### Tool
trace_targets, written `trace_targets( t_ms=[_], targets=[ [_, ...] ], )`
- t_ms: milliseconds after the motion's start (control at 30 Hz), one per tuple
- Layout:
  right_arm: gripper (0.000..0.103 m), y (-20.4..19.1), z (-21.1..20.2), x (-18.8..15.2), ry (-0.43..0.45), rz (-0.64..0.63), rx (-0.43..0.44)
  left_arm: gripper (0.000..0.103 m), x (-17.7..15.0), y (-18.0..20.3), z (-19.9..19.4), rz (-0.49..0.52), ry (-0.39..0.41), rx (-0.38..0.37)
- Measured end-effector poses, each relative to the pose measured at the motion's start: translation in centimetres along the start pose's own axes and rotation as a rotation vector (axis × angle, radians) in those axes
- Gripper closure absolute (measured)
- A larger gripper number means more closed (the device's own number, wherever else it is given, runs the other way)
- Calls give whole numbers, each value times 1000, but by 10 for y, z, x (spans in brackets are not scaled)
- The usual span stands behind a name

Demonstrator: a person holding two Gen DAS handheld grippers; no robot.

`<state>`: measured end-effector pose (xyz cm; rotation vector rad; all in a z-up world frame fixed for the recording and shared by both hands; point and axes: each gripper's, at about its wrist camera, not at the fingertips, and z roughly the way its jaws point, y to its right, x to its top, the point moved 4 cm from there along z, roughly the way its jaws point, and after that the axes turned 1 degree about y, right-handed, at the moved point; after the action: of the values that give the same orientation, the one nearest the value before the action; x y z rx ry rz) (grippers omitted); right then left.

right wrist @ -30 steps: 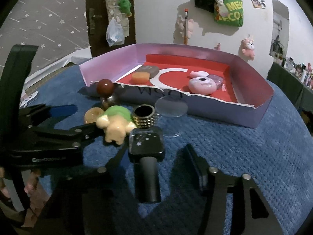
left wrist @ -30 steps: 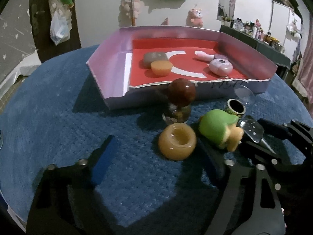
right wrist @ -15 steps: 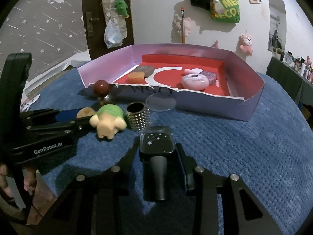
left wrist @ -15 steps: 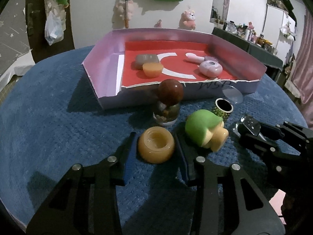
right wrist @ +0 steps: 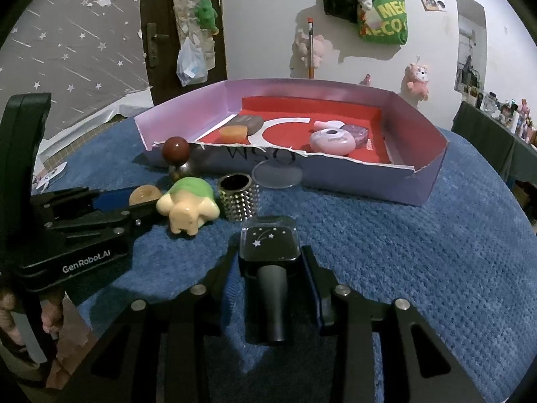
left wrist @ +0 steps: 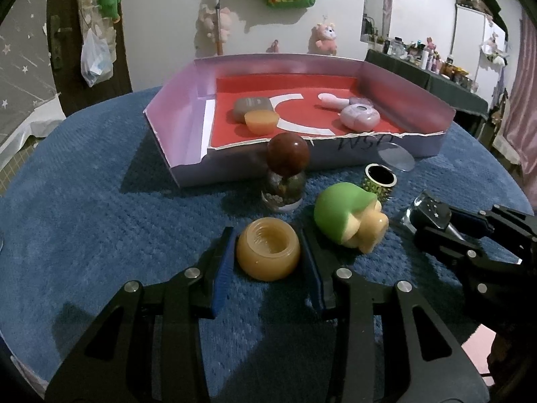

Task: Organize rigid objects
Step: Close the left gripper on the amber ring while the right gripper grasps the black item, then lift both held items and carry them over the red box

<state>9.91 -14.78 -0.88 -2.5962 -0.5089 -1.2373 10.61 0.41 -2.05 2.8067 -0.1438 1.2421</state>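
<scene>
Both grippers slant down over the blue cloth (left wrist: 100, 208). The left gripper (left wrist: 266, 252) has just closed its jaws onto the amber jar (left wrist: 267, 253); the right gripper (right wrist: 270, 265) has just closed onto the black starred bottle (right wrist: 268, 258), lying on its side. Between them lie a green-capped mushroom toy (left wrist: 345, 216) and a studded ring (right wrist: 239, 196); a brown-stoppered bottle (left wrist: 285, 171) stands before the purple tray (left wrist: 188, 107).

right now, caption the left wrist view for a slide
Left gripper shut on round amber resin jar before the purple cardboard tray.
</scene>
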Motion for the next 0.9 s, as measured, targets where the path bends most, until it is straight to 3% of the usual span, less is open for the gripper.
trace_targets(
  t_ms=[433,900],
  targets=[
    [66,-1,-14,3,9,28,47,67,0,2,-11,-19,-4,-35],
    [65,3,-21,8,12,44,99,67,7,4,-23,-26,10,-24]
  ],
)
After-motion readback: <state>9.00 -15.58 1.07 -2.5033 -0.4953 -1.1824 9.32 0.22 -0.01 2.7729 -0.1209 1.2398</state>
